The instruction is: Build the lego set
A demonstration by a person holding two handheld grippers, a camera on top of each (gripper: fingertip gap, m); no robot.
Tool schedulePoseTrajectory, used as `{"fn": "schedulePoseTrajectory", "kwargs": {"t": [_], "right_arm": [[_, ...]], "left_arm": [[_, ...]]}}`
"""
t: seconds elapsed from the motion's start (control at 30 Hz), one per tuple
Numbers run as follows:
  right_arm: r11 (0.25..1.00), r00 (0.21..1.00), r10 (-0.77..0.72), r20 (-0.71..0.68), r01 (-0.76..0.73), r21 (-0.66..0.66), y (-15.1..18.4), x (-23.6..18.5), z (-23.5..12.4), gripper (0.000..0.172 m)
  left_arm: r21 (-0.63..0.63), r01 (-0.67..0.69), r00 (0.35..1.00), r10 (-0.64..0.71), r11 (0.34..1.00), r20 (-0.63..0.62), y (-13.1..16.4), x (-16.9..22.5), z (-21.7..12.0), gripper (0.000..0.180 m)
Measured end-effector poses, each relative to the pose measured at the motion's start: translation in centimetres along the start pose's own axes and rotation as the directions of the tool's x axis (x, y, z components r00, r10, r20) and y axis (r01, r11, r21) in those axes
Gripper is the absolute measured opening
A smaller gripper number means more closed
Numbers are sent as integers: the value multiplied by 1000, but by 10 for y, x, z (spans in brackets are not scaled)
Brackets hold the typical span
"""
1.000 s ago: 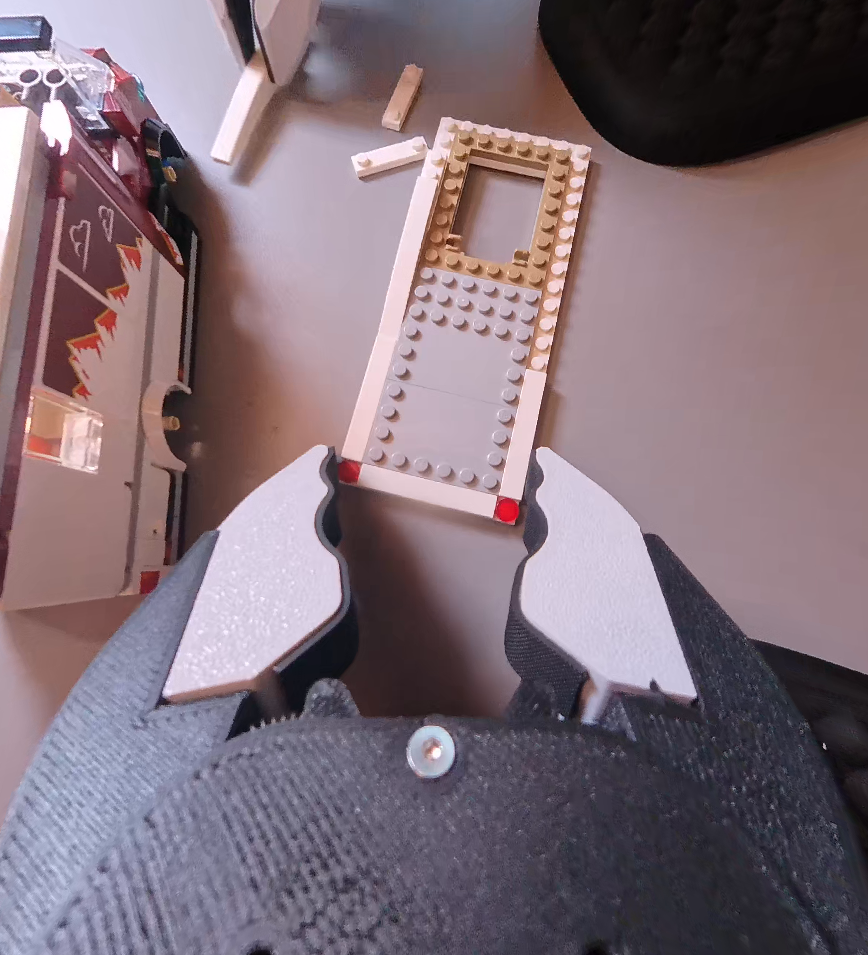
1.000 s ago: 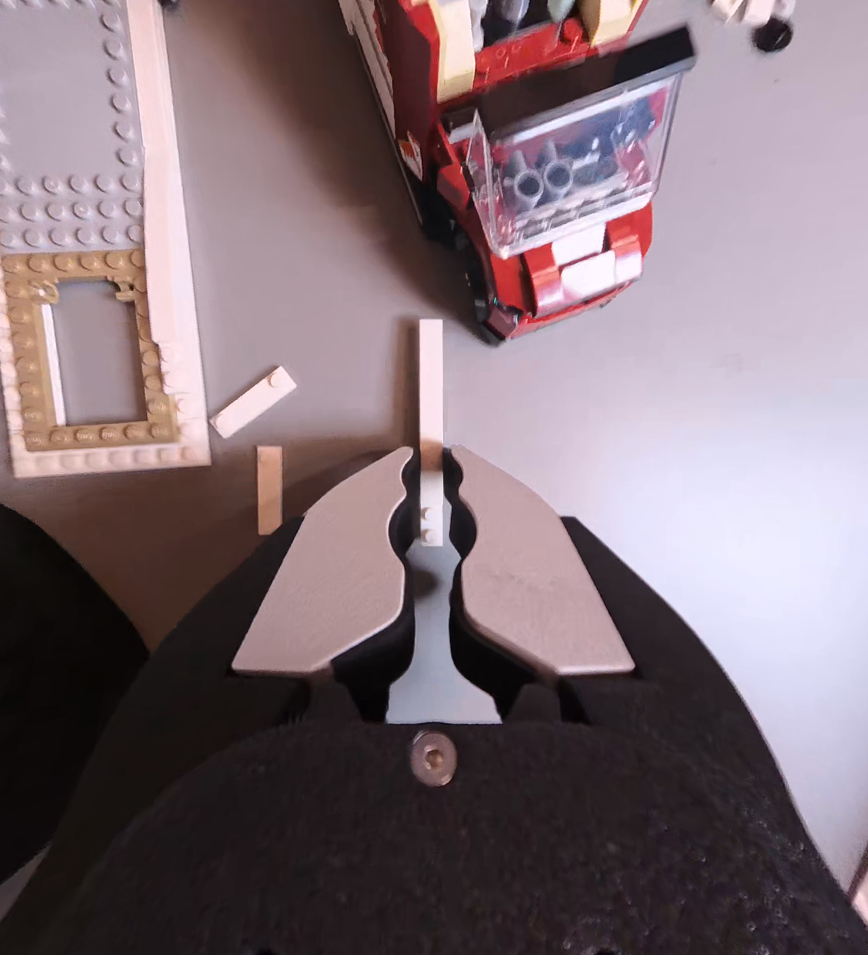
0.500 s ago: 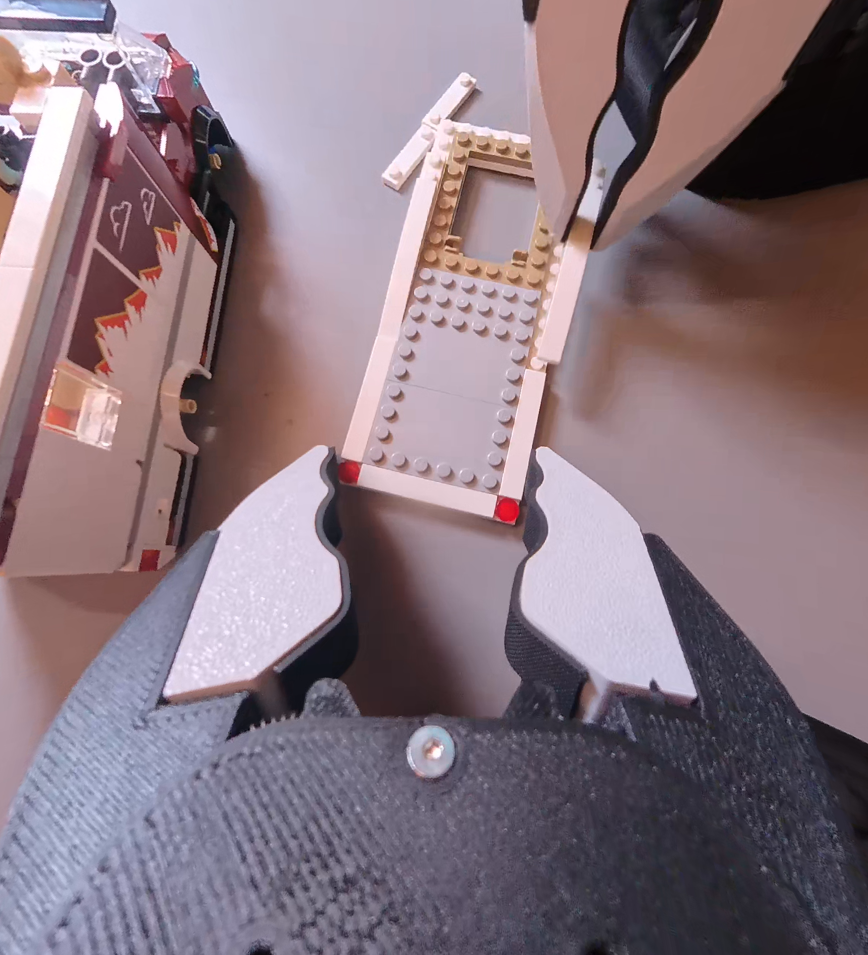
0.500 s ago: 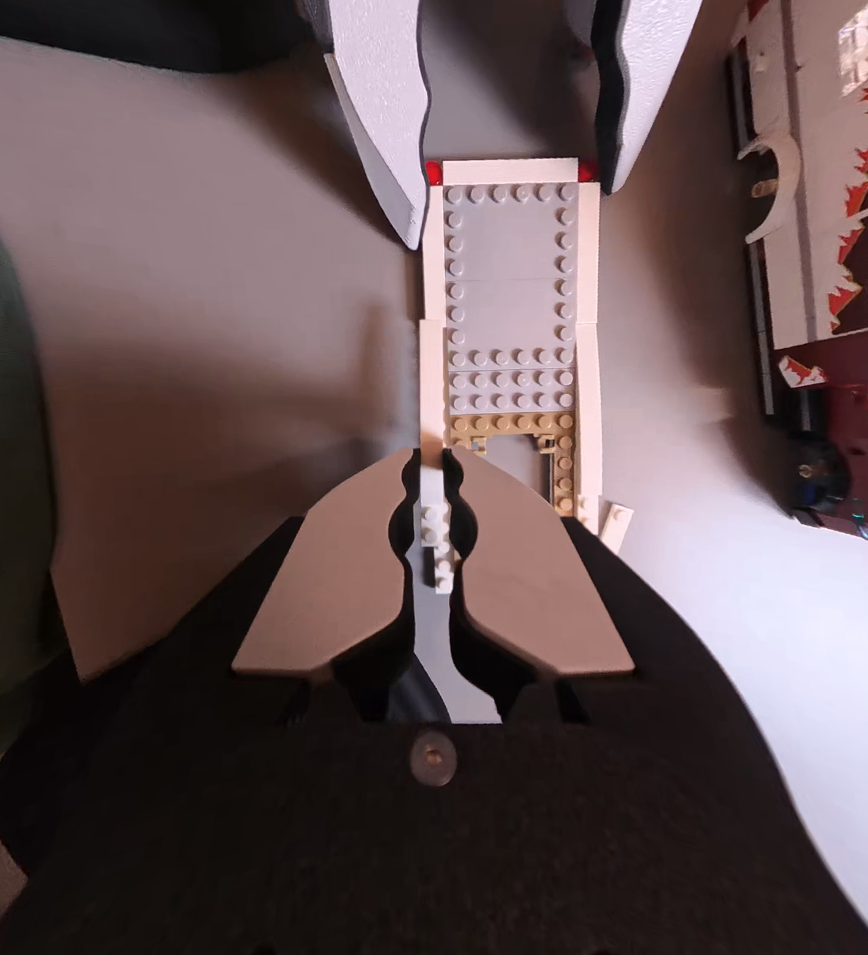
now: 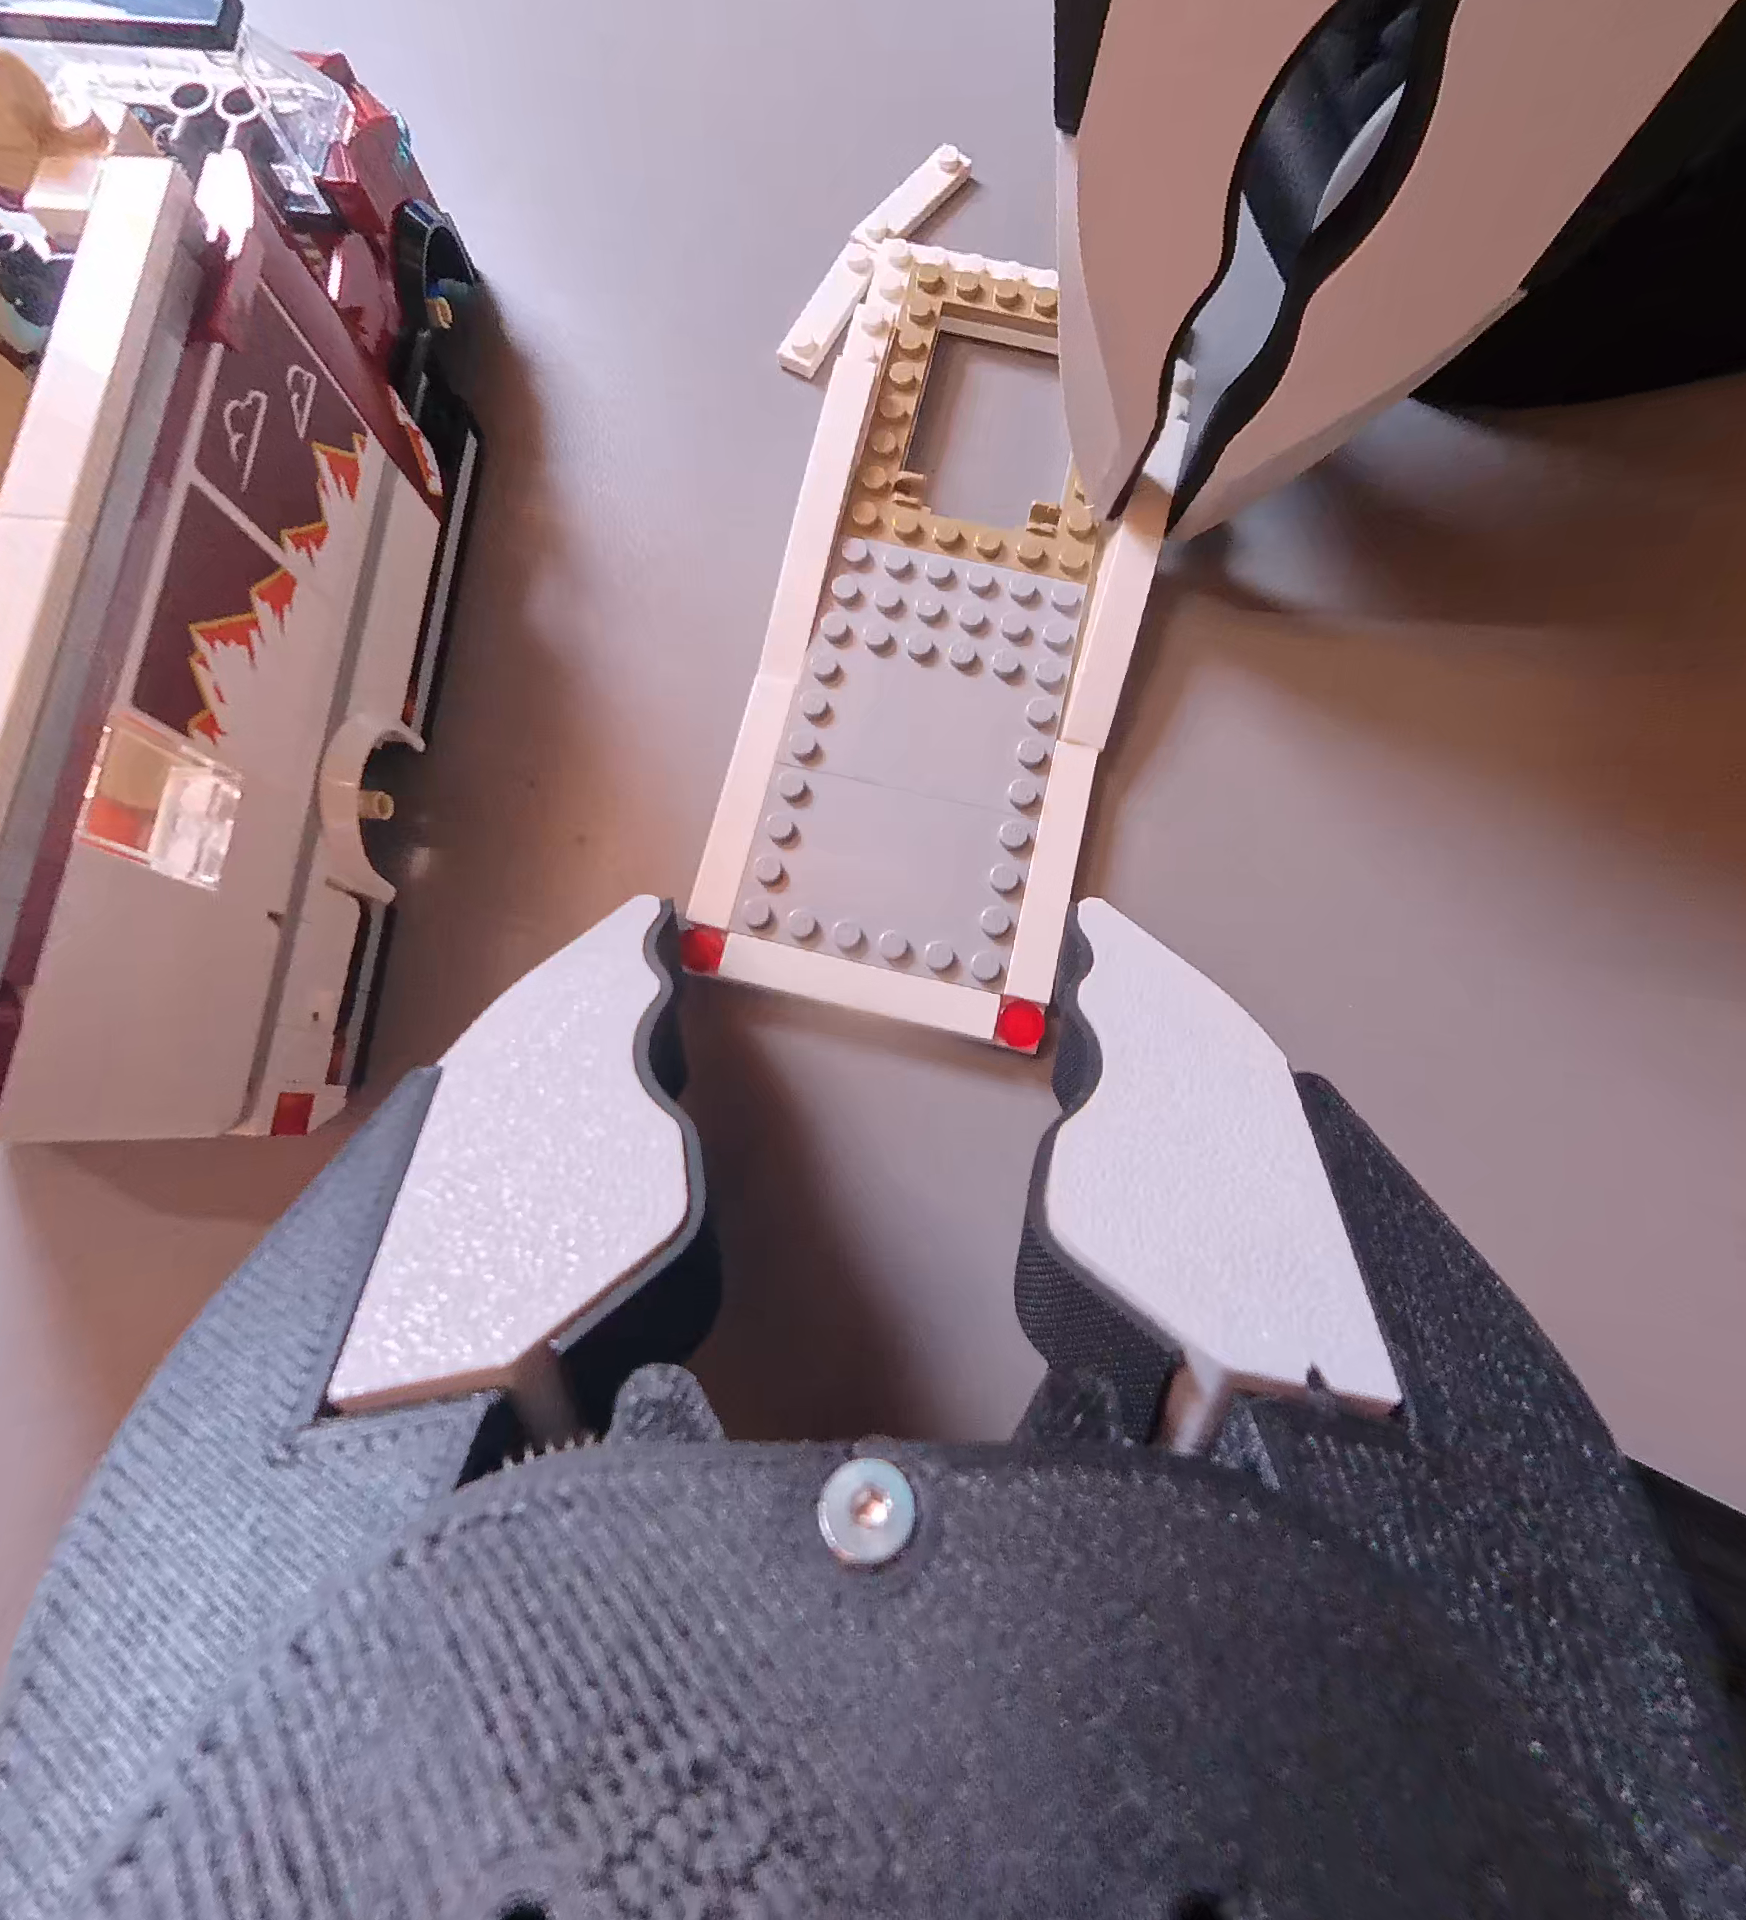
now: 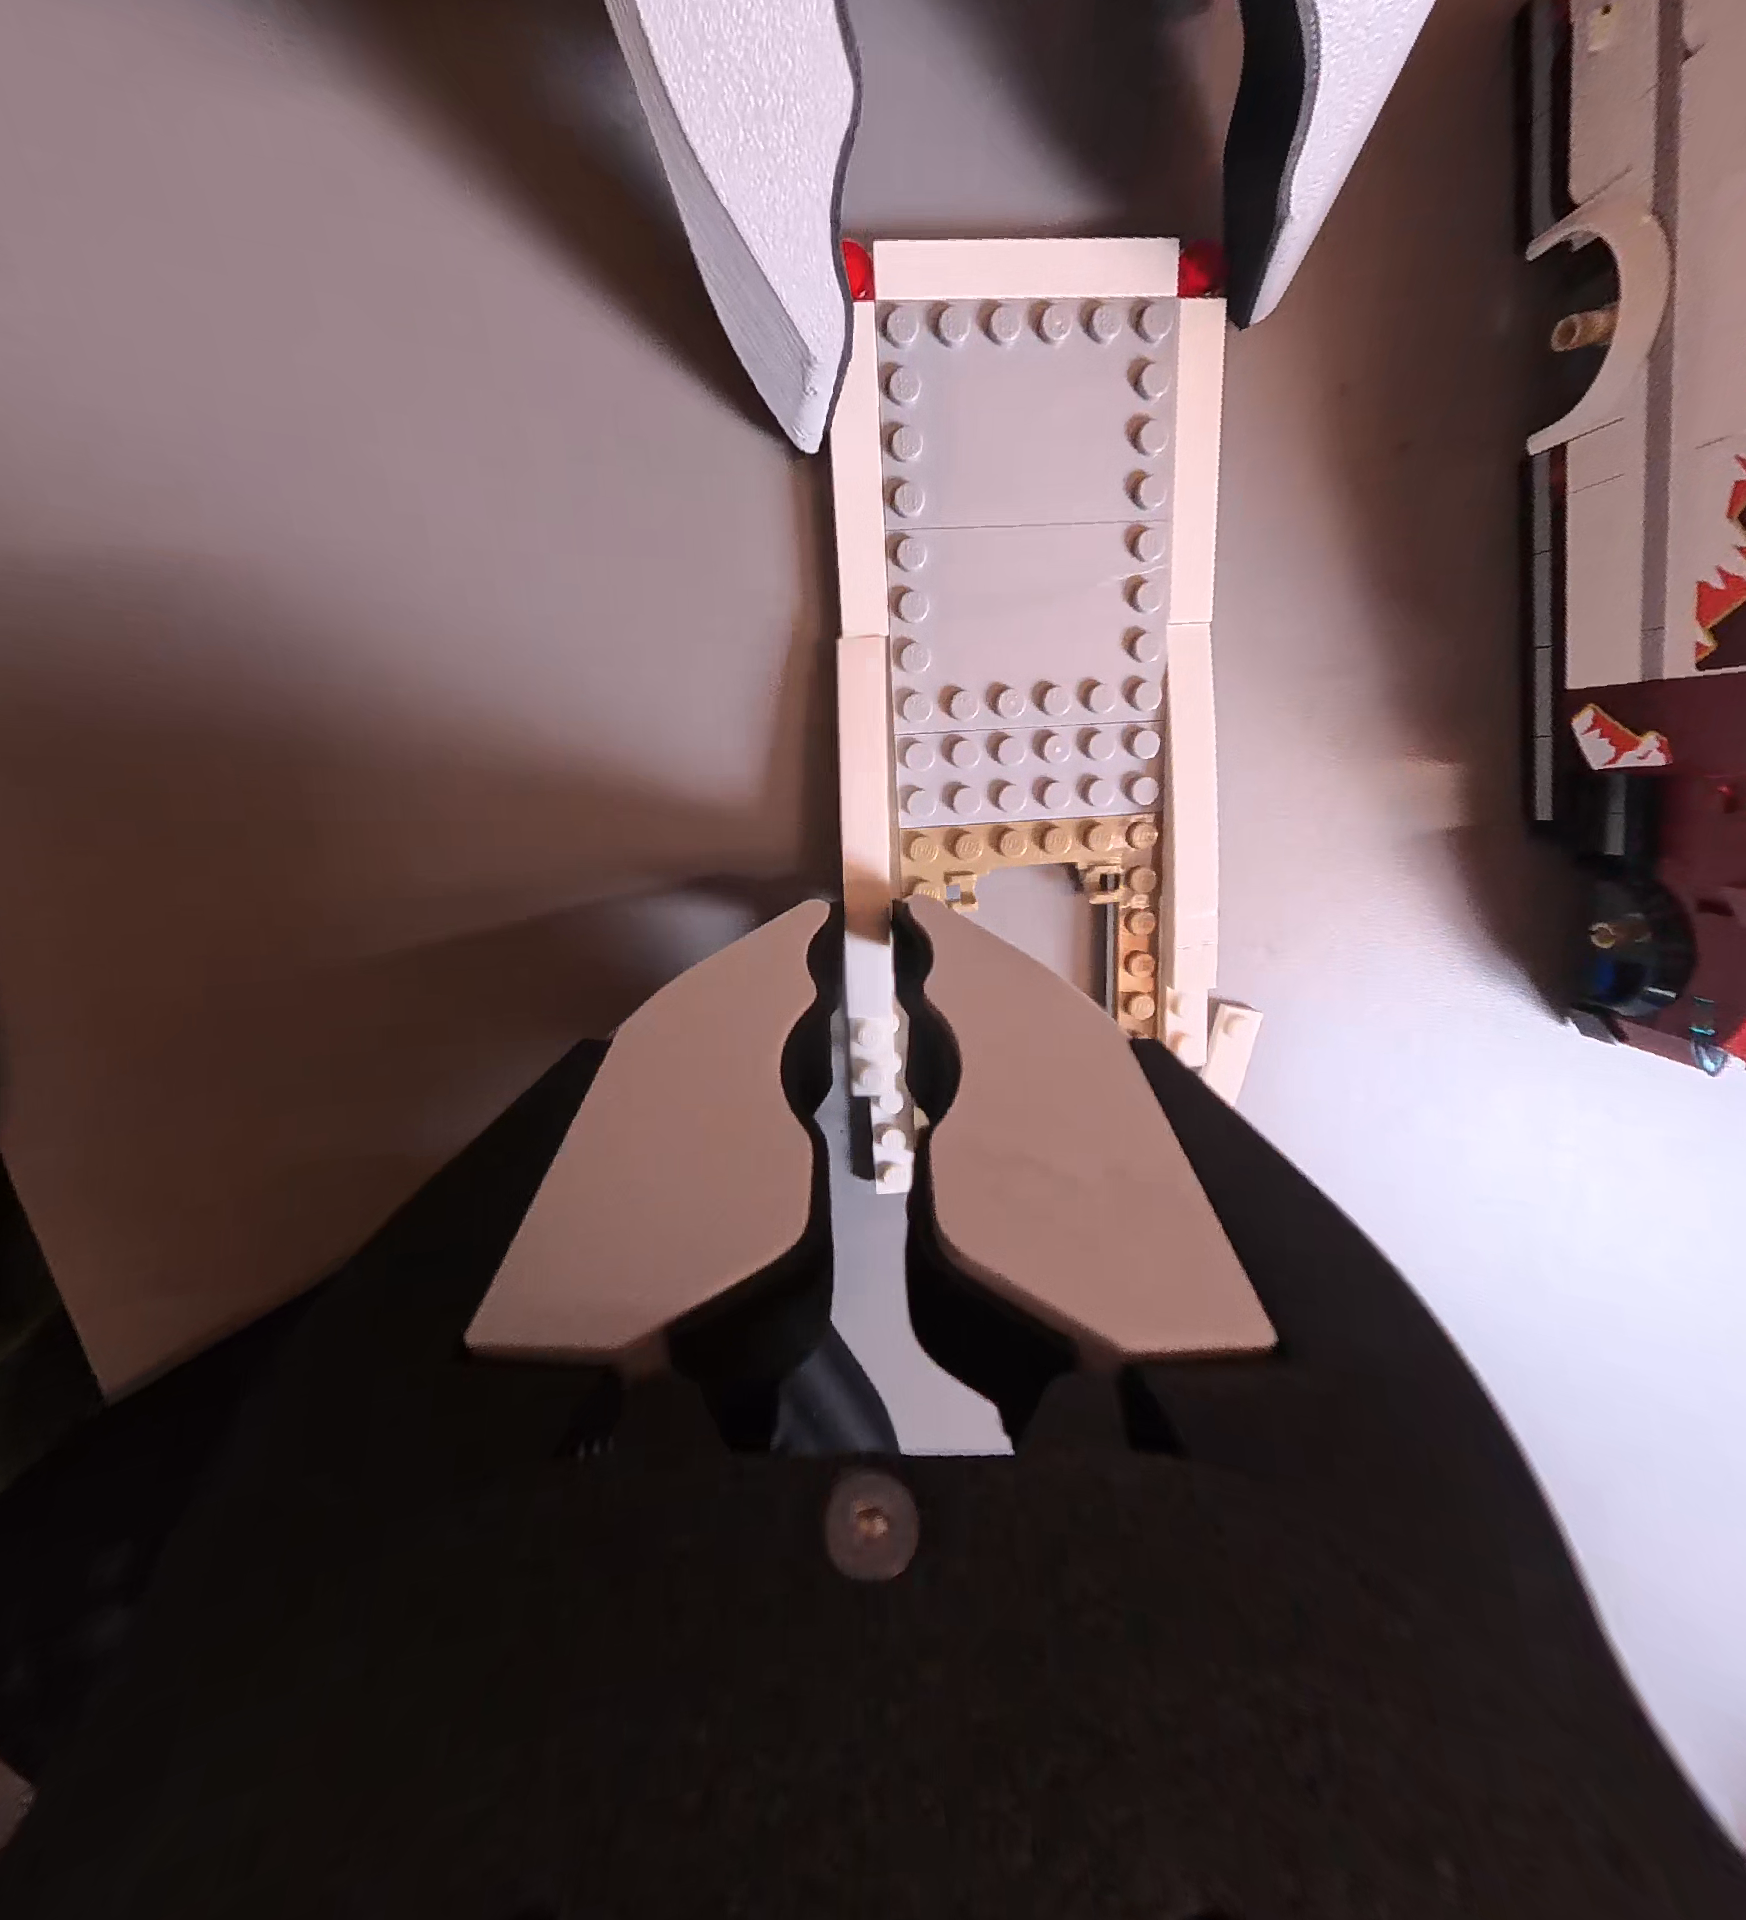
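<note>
A long brick assembly of grey and tan studded plates edged with white tiles (image 5: 910,810) lies on the grey table. It has a red stud at each near corner. My left gripper (image 5: 871,920) stands wide, and its pads press on the two red corners at the near end. In the right wrist view the assembly (image 6: 1025,582) stretches away from me, with the left gripper (image 6: 1030,353) at its far end. My right gripper (image 6: 867,914) is shut on a long white strip (image 6: 867,790). The strip lies along the assembly's edge beside the tan frame. The left wrist view shows that gripper (image 5: 1144,514) and the strip (image 5: 1118,623) at the far right edge.
A dark red and white brick truck (image 5: 173,675) lies on its side left of the assembly; it also shows in the right wrist view (image 6: 1679,468). Two loose white plates (image 5: 910,197) lie by the tan end, one of them in the right wrist view (image 6: 1227,1049). About 9 cm separates my left fingertips from my right.
My right gripper carried the white strip from beside the truck to the assembly's edge and lowered it along that edge. My left gripper kept its hold on the near end.
</note>
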State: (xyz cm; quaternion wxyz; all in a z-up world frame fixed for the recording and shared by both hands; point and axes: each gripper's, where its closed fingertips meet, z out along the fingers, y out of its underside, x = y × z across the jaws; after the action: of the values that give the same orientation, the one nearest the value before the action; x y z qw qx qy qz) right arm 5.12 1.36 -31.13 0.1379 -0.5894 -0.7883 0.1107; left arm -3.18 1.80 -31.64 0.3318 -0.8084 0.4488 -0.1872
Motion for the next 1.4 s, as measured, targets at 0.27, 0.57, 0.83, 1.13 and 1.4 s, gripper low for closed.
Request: {"fn": "schedulePoseTrajectory", "kwargs": {"t": [0.27, 0.57, 0.83, 1.13, 1.4], "right_arm": [[999, 996, -29, -81, 32, 34, -3, 5, -4, 12], [986, 975, -105, -194, 128, 108, -16, 3, -2, 10], [983, 969, -125, -215, 150, 103, -18, 2, 3, 6], [964, 920, -220, -324, 255, 72, -19, 3, 3, 7], [952, 894, -255, -369, 299, 67, -19, 3, 2, 9]], "left_arm": [[1, 4, 1000, -4, 1000, 0, 0, 0, 0, 70], [2, 6, 1000, -6, 1000, -2, 0, 1, 0, 70], [0, 9, 1000, -9, 1000, -1, 0, 1, 0, 70], [-8, 13, 1000, -13, 1000, 4, 1, 1, 0, 70], [-9, 14, 1000, -14, 1000, 3, 1, 1, 0, 70]]}}
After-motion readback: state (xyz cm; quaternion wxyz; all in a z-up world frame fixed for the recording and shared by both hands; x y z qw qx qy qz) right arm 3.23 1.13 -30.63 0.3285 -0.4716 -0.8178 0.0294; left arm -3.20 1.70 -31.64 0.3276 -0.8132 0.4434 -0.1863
